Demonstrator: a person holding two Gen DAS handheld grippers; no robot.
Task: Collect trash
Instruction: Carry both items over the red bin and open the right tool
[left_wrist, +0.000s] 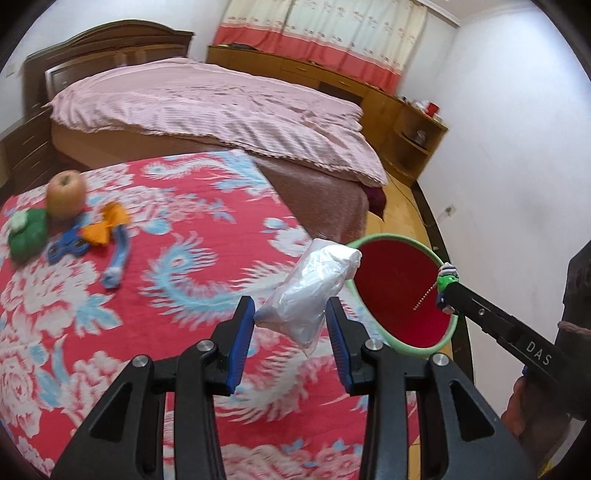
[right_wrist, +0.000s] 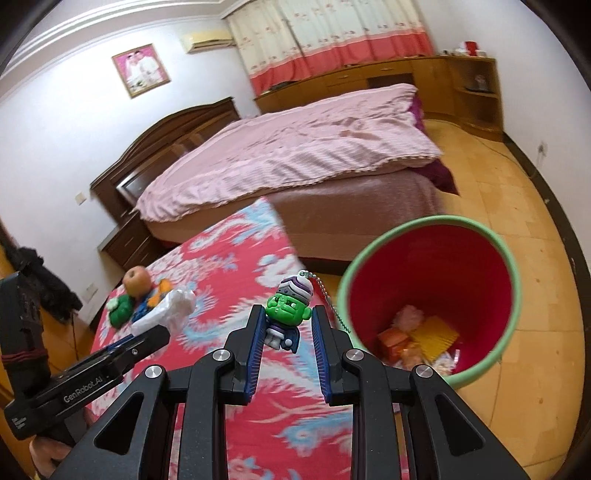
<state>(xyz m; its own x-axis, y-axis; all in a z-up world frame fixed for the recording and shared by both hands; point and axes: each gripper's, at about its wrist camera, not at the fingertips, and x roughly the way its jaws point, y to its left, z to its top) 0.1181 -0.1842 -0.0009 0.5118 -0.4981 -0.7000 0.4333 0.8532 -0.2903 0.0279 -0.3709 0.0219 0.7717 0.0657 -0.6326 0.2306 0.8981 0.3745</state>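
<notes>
My left tongs (left_wrist: 290, 314) pinch a crumpled clear plastic bag (left_wrist: 314, 291), both blue pads pressed against its sides, the bag standing up between them and leaning toward the bin. My right tongs (right_wrist: 288, 325) pinch a small green-faced figure (right_wrist: 286, 314) on a bead chain (right_wrist: 332, 306); the pads grip its body and the head rises above them, with the chain hanging down on the bin side. The bin (right_wrist: 511, 273) is the landmark: red inside with a pale green rim, standing on the yellow tiled floor (right_wrist: 517, 184) just beside the corner of the table covered in a red flowered cloth (right_wrist: 236, 280). In the right wrist view the figure is held close to the bin's near rim, over the cloth edge and not inside the opening. In the left wrist view the bag's upper end overlaps the bin's rim (left_wrist: 406, 349) in the picture; whether it is over the opening I cannot tell. Inside the bin lie an orange wrapper (right_wrist: 393, 338), a yellow ridged piece (right_wrist: 437, 332) and something pink (right_wrist: 408, 315). Well away from the bin, at the far side of the cloth, sit an apple (left_wrist: 66, 195), a green object (left_wrist: 27, 236), a blue spinner (left_wrist: 68, 247), an orange scrap (left_wrist: 105, 225) and a blue-and-white strip (left_wrist: 118, 262), clustered together. Beyond the table stands a bed with a pink cover (left_wrist: 207, 103).
</notes>
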